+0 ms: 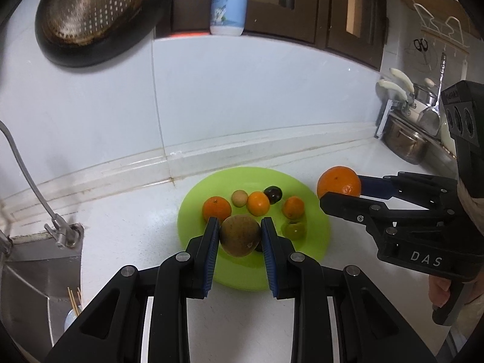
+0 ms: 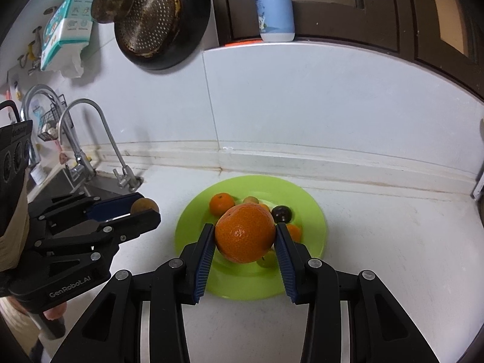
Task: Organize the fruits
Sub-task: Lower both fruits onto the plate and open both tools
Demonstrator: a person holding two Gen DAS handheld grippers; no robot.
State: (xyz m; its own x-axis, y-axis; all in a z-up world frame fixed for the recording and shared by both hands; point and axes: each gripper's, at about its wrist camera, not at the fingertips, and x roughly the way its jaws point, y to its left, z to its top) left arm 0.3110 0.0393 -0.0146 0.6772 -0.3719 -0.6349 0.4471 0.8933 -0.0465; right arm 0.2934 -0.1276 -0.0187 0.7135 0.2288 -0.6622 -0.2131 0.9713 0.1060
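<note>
Only right view shows faucets (image 2: 75, 133); left, perhaps scissors (image 1: 421, 45).

Soft, even indoor light; fisheye-bent, dark-vignetted edges.

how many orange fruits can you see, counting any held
4: three on the green plate at and, one big orange in the right gripper. More may be hidden.

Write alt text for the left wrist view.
The left gripper holds a brown round fruit above a green plate of small fruits, while the right gripper beside it holds an orange over the white counter.
</note>
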